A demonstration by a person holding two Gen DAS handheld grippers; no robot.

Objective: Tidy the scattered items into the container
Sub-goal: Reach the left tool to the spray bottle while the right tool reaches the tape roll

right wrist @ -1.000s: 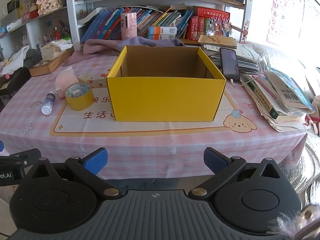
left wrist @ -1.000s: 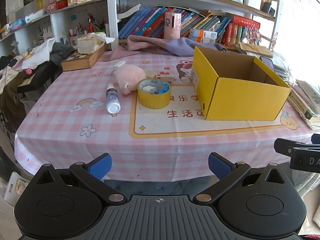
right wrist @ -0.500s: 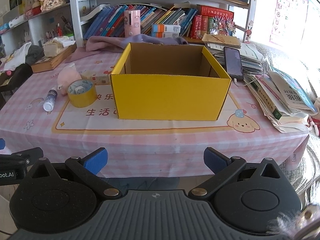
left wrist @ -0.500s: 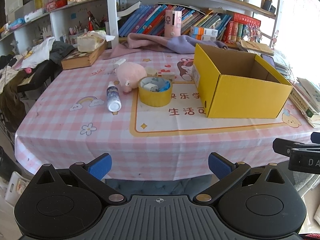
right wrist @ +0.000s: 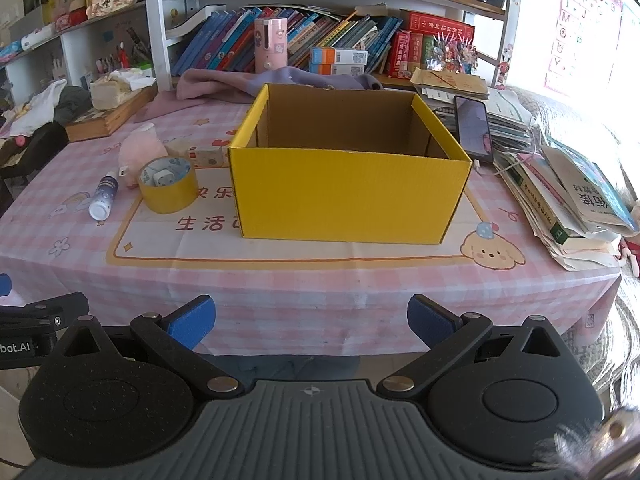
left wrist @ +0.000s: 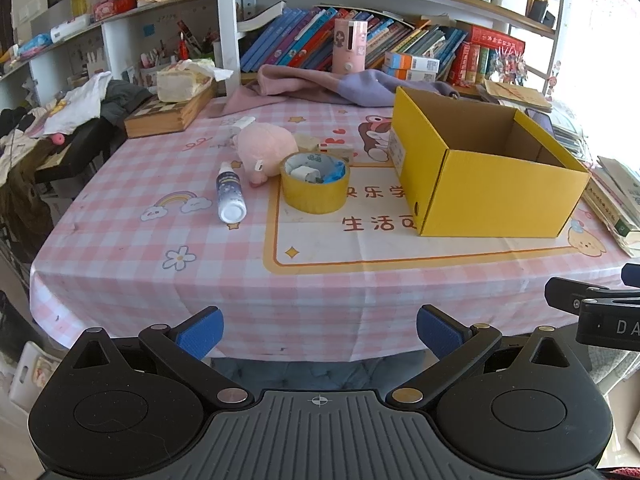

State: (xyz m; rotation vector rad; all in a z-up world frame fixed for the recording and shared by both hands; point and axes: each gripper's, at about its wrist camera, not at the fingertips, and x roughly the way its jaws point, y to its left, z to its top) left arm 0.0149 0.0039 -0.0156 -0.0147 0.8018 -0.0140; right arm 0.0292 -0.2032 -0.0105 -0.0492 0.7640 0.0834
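An open yellow cardboard box stands on the pink checked tablecloth, with no items showing inside. To its left lie a yellow tape roll with small items inside, a pink plush toy, a small white bottle on its side, and a small carton. My left gripper hangs open before the table's front edge, holding nothing. My right gripper is open too, in front of the box.
A stack of books and papers with a phone lies right of the box. A wooden box with tissues and a purple cloth sit at the back, under bookshelves. Clothes pile up at the left.
Both grippers have drifted slightly closer to the table and a little higher. Nothing on the table has moved, and both stay open.
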